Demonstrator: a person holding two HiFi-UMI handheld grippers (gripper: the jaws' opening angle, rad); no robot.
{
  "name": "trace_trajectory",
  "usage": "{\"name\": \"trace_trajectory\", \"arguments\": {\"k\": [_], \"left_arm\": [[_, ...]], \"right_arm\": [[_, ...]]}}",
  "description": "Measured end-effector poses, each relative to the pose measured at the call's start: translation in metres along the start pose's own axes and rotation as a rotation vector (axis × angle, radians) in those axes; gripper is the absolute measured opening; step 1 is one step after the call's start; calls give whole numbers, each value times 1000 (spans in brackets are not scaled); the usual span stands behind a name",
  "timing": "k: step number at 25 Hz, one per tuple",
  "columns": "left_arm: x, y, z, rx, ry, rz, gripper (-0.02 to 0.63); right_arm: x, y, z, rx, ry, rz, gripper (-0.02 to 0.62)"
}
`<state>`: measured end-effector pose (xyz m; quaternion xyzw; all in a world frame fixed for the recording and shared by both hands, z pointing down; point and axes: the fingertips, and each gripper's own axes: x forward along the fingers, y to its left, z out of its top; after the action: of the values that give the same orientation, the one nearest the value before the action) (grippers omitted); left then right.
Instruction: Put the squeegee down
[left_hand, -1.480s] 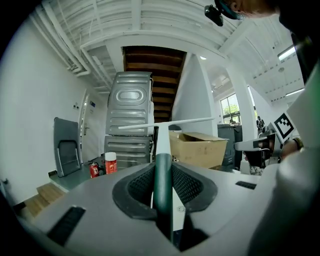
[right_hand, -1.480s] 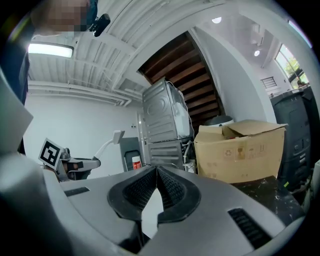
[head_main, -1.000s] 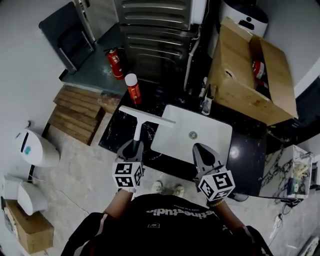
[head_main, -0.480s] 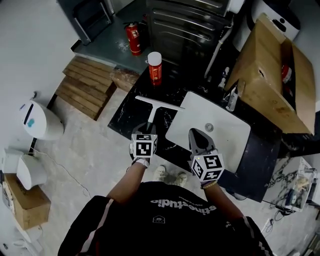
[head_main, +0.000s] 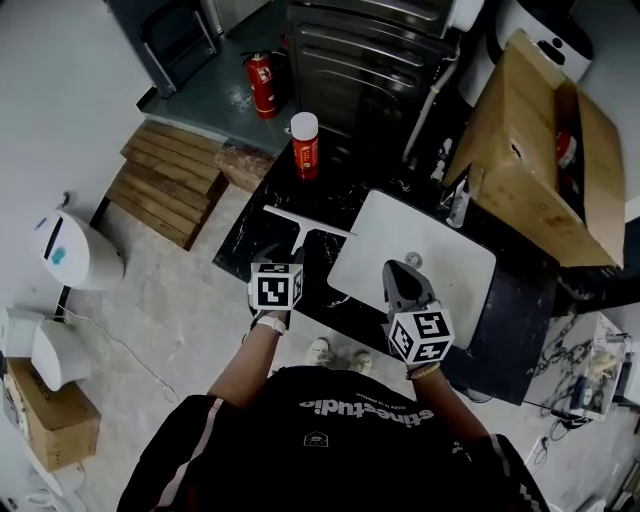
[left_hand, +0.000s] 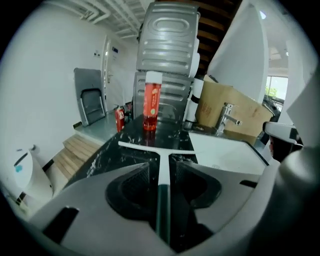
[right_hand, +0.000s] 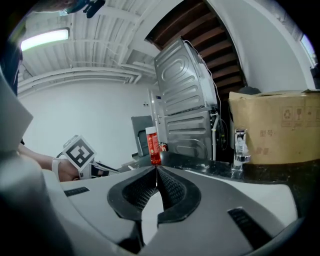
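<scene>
The squeegee (head_main: 300, 226), a white blade on a white and dark green handle, lies on the black marble counter (head_main: 245, 245) left of the sink. In the left gripper view its blade (left_hand: 145, 147) lies crosswise ahead and the handle runs back between the jaws. My left gripper (head_main: 291, 260) is around the handle; its jaws are opening, and thin gaps show on both sides of it. My right gripper (head_main: 401, 272) hovers over the sink's near edge, and in the right gripper view its tips (right_hand: 156, 168) meet, shut on nothing.
A white sink (head_main: 440, 270) with a chrome faucet (head_main: 460, 205) fills the counter's middle. A red spray can (head_main: 304, 145) stands at the counter's far left corner. Behind are a metal appliance (head_main: 370, 40) and a cardboard box (head_main: 540, 150). Wooden pallets (head_main: 170, 190) lie on the floor.
Both grippers have come down toward the counter. The squeegee has gone from raised in the left gripper to lying on the black counter.
</scene>
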<state>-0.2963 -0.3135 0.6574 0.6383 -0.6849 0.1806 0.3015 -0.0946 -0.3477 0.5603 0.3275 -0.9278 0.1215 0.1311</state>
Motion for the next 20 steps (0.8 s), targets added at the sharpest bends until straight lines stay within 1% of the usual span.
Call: {"name": "trace_trajectory", "arguments": {"k": [2,3,4,6,8,11,13,15,17,20], "left_arm": [[-21,-7,32,49,-105,-7,176],[-33,-14,50,73,-168,-27,175],[-46,-24,69,98,-231,-57,165],[-69,-47,102,149,-345,-130,93],[-89,-72,131,191,-447,-204,45],[-120,-113,169,243,-587,-297,15],[-138,-143,187,280,-660,-360,14],[-142,-174,195,317,-692,-423,14],[-130,-198,195,314,-672,-474,14],[-116,-225,189,298,-641,-519,14]], "right_arm": [[-12,-11,16,0,-37,-25,41],[-20,-18,26,-3,-61,-41,41],[-29,-25,38,-9,-87,-58,41],[-49,-39,61,-25,-139,-93,41],[-73,-52,84,-34,-191,-128,41],[-108,-68,112,-29,-257,-175,40],[-128,-75,124,-28,-289,-204,40],[-146,-80,128,-36,-305,-241,40],[-162,-88,124,-40,-297,-281,40],[-185,-102,111,-33,-282,-345,40]]}}
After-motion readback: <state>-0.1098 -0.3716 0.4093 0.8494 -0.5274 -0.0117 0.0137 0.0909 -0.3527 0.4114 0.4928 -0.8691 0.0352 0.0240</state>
